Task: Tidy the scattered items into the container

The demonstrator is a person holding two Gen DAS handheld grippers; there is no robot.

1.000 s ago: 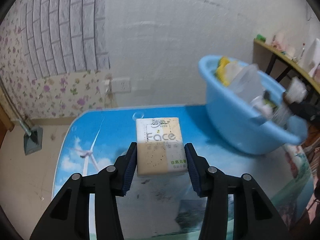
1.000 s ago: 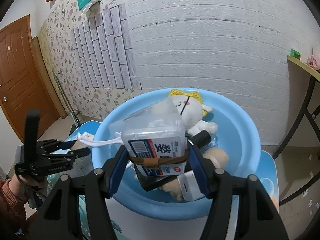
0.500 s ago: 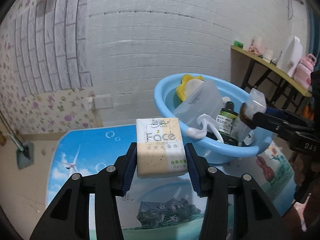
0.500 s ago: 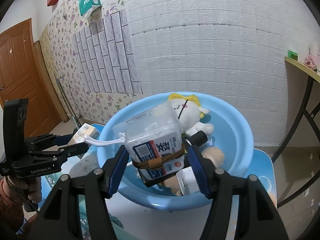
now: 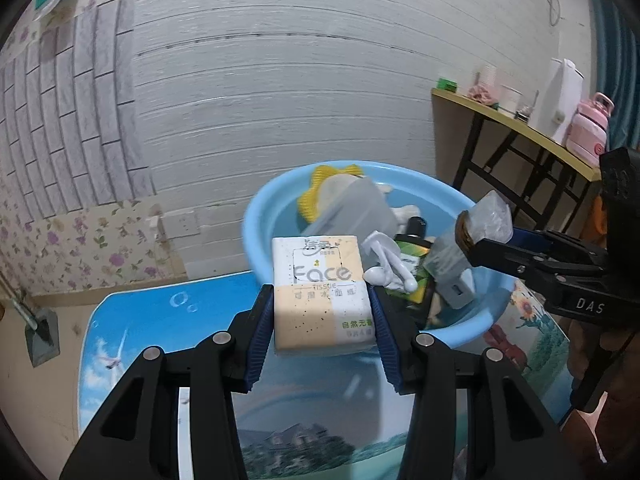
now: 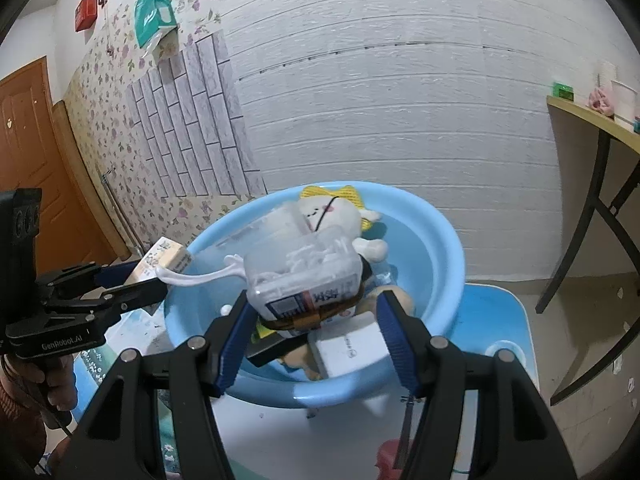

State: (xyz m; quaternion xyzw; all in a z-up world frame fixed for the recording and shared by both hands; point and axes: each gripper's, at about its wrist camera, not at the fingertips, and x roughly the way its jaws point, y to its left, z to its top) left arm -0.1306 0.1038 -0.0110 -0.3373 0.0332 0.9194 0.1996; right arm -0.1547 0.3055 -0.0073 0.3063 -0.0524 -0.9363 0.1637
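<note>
My left gripper (image 5: 322, 312) is shut on a beige and white tissue pack (image 5: 320, 292) marked "Face", held just in front of the blue basin (image 5: 256, 236). It also shows in the right wrist view (image 6: 166, 258) at the basin's left rim. My right gripper (image 6: 312, 316) stands open above the basin (image 6: 448, 264); a clear plastic box of cotton swabs (image 6: 308, 276) lies between its fingers, tilted, apart from the pads. The basin holds a white plush toy (image 6: 336, 216), a white plastic hook (image 6: 192, 276), a white box (image 6: 348, 348) and a bottle (image 5: 412, 240).
The basin stands on a low table with a blue picture cover (image 5: 160, 312). A white panelled wall is behind it. A yellow-topped side table (image 5: 512, 124) with cups and a pink bottle stands to the right. A wooden door (image 6: 28, 160) is at far left.
My left gripper has carried the tissue pack closer to the basin. My right gripper has opened; the swab box has tipped and sunk into the basin.
</note>
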